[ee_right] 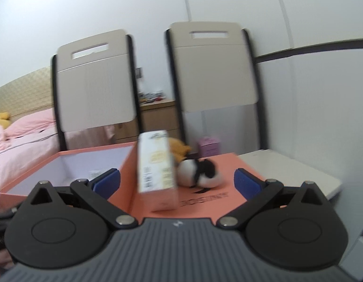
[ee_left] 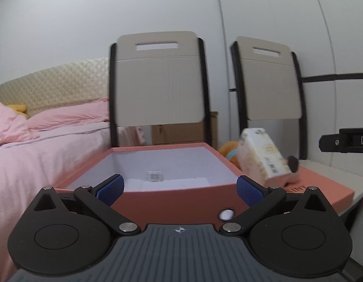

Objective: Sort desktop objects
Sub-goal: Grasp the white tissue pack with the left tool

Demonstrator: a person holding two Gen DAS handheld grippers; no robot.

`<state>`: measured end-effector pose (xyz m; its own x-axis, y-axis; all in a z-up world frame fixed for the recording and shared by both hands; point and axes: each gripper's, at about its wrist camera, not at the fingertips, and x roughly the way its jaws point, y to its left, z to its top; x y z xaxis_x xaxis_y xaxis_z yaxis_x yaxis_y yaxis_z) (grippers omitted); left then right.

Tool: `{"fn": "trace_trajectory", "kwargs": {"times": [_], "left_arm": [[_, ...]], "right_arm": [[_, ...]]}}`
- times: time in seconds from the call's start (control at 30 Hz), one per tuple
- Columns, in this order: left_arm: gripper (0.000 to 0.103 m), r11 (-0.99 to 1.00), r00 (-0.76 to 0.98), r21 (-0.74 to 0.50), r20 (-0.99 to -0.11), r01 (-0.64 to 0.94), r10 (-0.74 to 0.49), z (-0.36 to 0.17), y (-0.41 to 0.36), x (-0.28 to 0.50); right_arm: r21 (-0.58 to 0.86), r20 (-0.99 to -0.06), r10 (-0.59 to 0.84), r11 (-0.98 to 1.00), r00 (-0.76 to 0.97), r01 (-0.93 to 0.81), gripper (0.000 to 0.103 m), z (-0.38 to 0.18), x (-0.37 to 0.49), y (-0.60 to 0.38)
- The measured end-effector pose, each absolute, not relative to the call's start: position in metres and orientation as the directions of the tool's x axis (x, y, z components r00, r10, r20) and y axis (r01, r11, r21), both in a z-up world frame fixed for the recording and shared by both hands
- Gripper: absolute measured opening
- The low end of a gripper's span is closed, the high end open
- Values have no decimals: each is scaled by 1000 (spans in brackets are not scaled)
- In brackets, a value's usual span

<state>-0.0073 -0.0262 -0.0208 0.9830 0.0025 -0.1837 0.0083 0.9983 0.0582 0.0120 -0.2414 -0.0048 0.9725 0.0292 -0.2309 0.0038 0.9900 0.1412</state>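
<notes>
Left gripper (ee_left: pixel 180 189): both blue-padded fingers (ee_left: pixel 111 189) are spread wide with nothing between them. Directly ahead of the fingers, spanning the gap, stands the open salmon-coloured box (ee_left: pixel 172 202); its near wall sits just beyond the fingertips. Inside, on the pale lining, lies a small clear item (ee_left: pixel 154 176), too small to identify. Beyond the right finger, the white-and-yellow carton (ee_left: pixel 261 156) stands tilted on the box lid (ee_left: pixel 327 189), which lies flat against the box's right side. A dark part of a plush shows just behind the carton.

Right gripper (ee_right: pixel 176 183): its fingers (ee_right: pixel 247 184) are likewise spread apart and hold nothing. The carton (ee_right: pixel 156 171) stands between the two fingers and ahead of them, nearer the left finger, touching neither pad; the view is blurred. Just beyond it toward the right finger, a black-and-white plush toy (ee_right: pixel 200 172) rests on the lid (ee_right: pixel 228 195). An orange plush (ee_right: pixel 179 149) lies behind the carton. The open box (ee_right: pixel 71 162) lies ahead of the left finger.

Two folding chairs (ee_left: pixel 159 80) stand behind the box; a bed with pink bedding (ee_left: pixel 47 145) lies beyond the left finger.
</notes>
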Motion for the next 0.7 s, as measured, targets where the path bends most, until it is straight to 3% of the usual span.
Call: {"fn": "trace_trajectory", "kwargs": {"times": [0.27,0.53,0.7], "left_arm": [[102,988,992,138,-116,66,-50,-2,-91,19],[102,971,983,239,-184,23,22,21,-169,115],[98,965,946,261,-317,18,68,15,-187,184]], "right_arm": [[112,-217,42,994,975,-18,103,-5,0,-275],[175,-199,49,984,979,-14,103,-5,-9,-314],[195,-191,44,981,981,-6,103,-6,-11,-332]]}}
